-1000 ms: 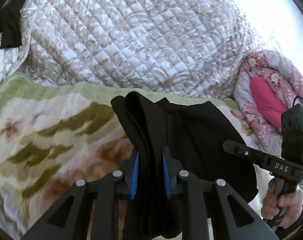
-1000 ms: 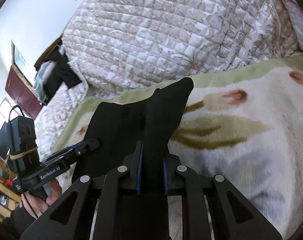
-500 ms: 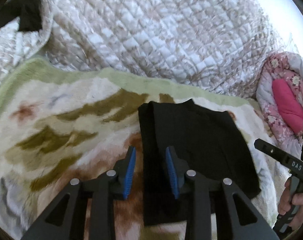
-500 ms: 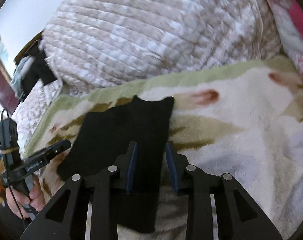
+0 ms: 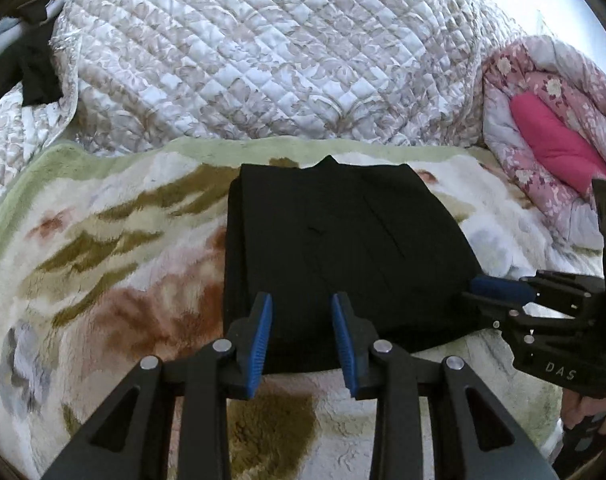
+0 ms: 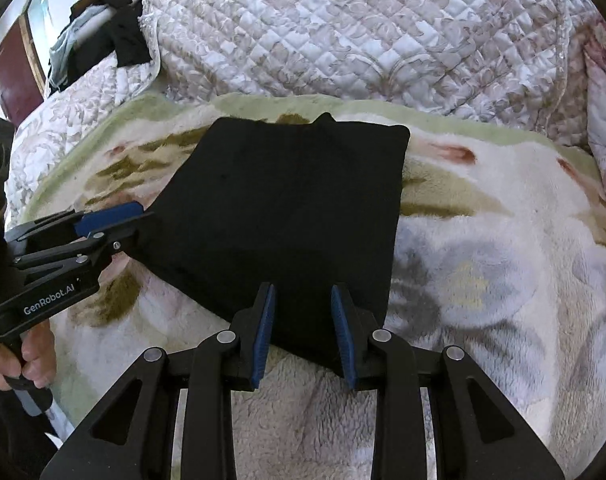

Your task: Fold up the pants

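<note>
Both tools, left [image 5: 302, 334] and right [image 6: 303, 330], stand with jaws apart, clamping nothing, over the near edge of the pants [image 5: 343, 248], which lie folded flat on the blanket [image 5: 103, 240]. Folding looks finished; next, probably withdraw or tidy.

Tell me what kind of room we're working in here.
Most likely a bedroom: the black pants lie folded on a plush floral blanket, with a quilted bedspread heaped behind and a pink floral comforter bundled alongside.
</note>
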Demonstrator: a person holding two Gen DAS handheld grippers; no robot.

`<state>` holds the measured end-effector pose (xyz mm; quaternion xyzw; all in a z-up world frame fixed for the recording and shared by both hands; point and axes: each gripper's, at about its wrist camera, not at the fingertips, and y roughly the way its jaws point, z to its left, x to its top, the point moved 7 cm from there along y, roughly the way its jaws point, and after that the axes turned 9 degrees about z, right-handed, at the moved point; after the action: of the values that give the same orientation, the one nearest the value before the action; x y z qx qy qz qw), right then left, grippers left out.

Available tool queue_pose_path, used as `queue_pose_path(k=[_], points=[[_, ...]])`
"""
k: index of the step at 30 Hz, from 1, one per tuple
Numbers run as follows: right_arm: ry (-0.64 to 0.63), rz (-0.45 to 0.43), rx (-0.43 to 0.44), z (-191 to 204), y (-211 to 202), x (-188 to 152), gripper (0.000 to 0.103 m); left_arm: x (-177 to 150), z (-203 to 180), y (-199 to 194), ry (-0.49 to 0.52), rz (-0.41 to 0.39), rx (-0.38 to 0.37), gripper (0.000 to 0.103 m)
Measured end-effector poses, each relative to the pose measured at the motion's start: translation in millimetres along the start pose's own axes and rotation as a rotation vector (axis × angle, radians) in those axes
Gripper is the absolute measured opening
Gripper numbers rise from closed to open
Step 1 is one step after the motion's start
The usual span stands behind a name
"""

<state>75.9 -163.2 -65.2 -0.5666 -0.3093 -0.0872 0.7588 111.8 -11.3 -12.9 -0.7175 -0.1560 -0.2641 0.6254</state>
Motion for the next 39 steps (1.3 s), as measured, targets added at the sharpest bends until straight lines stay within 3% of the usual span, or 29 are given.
queue_pose_path(k=[5,11,26,39], points=[[0.008,-0.028,-0.002,5,-17,-6,0.031,-13,0,-15,-0.036,0.003,0.031,0.035],[0.031,-0.038,0.013,14,-31,-26,0.042,-30,1,-25,-0.065,0.025,0.06,0.035],[0.016,0.047,-0.067,12,-2,-47,0.048,-55,1,-2,-0.072,0.114,0.092,0.036],[0.015,0.049,-0.073,11,2,-48,0.053,-60,-1,6,-0.055,0.128,0.112,0.052]])
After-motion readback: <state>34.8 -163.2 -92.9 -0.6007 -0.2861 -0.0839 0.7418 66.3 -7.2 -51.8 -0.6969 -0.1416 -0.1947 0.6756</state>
